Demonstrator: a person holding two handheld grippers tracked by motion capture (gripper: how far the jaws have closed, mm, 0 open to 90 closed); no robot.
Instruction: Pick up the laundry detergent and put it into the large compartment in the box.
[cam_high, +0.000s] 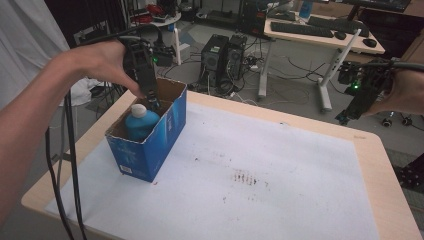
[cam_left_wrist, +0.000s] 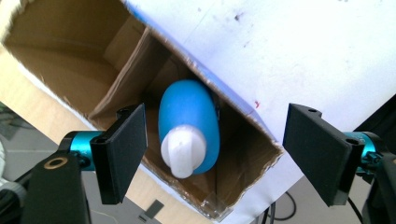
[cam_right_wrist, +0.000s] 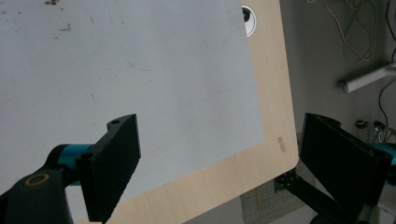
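Both jaws of the left gripper (cam_left_wrist: 215, 156) stand wide apart above the open top of a blue cardboard box (cam_high: 159, 137), holding nothing. Between them, lower down, a blue bottle (cam_left_wrist: 190, 122) with a white cap (cam_left_wrist: 183, 150) stands upright inside the box, in the compartment nearest the box's front end; a cardboard divider (cam_left_wrist: 126, 79) separates it from the next compartment. From the high view, the box sits near the desk's left edge, partly on the white sheet (cam_high: 280, 170) that covers most of the desk (cam_high: 372, 150). The left hand (cam_high: 102, 62) holds its gripper pointing down at the box's far end. The right gripper (cam_high: 352, 107) hovers off the desk's far right corner, its jaws also wide and empty, well apart from the box.
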